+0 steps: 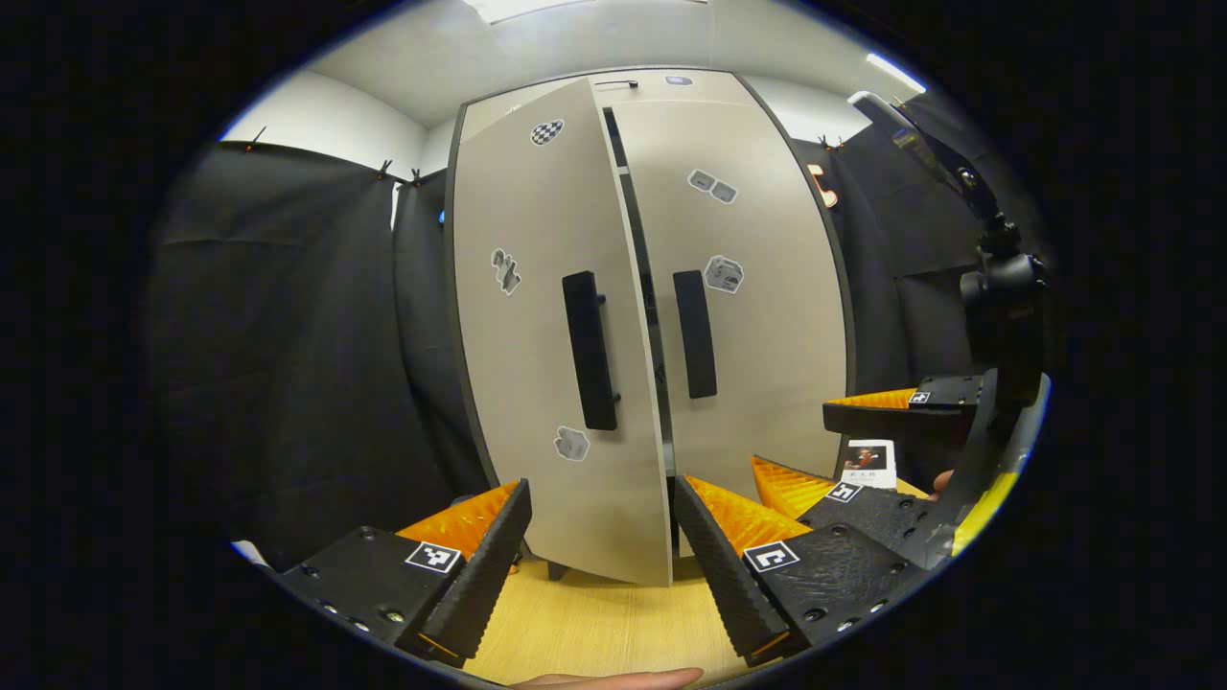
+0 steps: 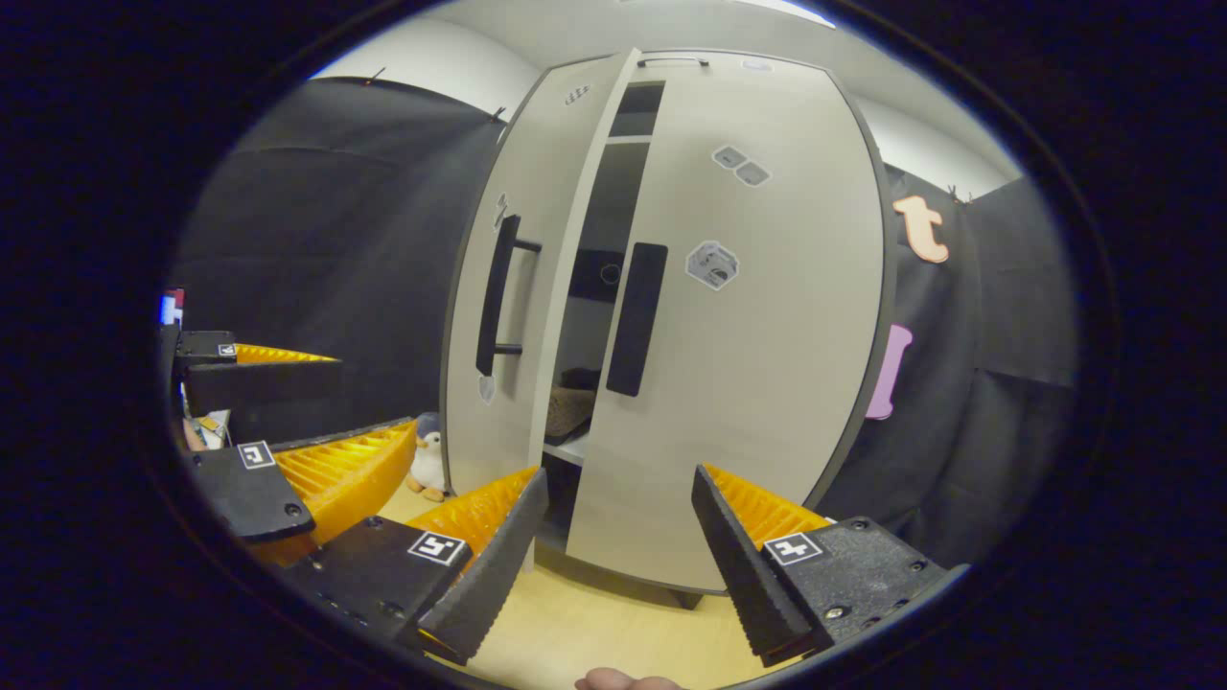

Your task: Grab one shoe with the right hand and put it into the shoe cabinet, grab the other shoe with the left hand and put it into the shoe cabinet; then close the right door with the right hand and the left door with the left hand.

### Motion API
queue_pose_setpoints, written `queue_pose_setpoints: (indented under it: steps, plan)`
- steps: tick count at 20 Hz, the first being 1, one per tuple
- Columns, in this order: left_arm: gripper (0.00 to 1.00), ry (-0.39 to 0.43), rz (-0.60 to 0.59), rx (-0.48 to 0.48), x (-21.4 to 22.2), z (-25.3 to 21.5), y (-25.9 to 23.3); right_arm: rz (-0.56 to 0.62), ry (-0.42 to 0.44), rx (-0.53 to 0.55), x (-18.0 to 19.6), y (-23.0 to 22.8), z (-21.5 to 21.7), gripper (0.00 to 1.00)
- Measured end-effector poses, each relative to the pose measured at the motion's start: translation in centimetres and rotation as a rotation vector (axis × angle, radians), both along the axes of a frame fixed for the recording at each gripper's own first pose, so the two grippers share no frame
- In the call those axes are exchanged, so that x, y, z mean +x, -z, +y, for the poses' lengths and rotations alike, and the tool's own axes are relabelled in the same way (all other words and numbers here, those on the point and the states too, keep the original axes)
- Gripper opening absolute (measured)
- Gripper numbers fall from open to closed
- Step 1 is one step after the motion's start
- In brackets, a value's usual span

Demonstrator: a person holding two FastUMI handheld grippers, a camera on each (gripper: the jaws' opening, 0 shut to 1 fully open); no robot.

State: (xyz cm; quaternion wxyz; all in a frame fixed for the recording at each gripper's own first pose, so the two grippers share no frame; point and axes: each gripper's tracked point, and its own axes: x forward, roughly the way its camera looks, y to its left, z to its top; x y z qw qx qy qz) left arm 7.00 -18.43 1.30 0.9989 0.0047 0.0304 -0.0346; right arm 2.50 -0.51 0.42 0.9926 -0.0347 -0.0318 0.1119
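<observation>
Shoe cabinet (image 1: 652,316) stands upright on the pale wooden floor (image 1: 594,623), against the black cloth wall of the booth, with both claws facing its front. In the left gripper view its right door (image 1: 757,307) lies flush and closed, while the left door (image 1: 556,335) is ajar, its free edge swung slightly outward so a narrow dark gap runs between the two. Each door carries a tall dark handle (image 1: 590,350) near the meeting edges and a few small stickers.

In the right gripper view the gap is wider to the eye: between the left door (image 2: 498,287) and the right door (image 2: 757,335) a shelf shows inside, and on it lies a dark shoe (image 2: 570,407), partly hidden by the door edge. A small plush toy (image 2: 427,465) sits on the floor just beside the cabinet's left lower corner.

The left claw (image 1: 599,551) hovers before the lower edge of the left door, its fingers spread apart and holding nothing. The right claw (image 2: 618,551) is likewise spread wide and empty, pointed at the cabinet's base near the gap. In the left gripper view the right claw (image 1: 834,450) also appears at the right side, fingers parted, near a small card (image 1: 869,463).
</observation>
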Motion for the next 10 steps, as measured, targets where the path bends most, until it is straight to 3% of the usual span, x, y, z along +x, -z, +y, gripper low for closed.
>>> queue_pose_setpoints:
  steps: [4, 5, 6, 10]
  plan:
    - [0.92, 0.131, 0.008, -0.113, 4.2, -0.5, 0.3, -0.022, 0.113, -0.025, -0.6, -0.7, -1.6, 1.0]
    - [0.82, 0.144, 0.017, -0.146, 5.0, -0.2, 0.1, -0.018, 0.138, -0.033, -1.1, -0.7, -2.2, 1.0]
    - [0.92, 0.157, 0.017, -0.178, 5.4, -0.2, -0.3, -0.015, 0.157, -0.036, -1.8, -0.6, -2.7, 0.99]
    - [0.94, 0.143, 0.022, -0.237, 4.9, 0.8, 0.2, 0.01, 0.26, 0.009, -3.7, 0.4, -4.2, 1.0]
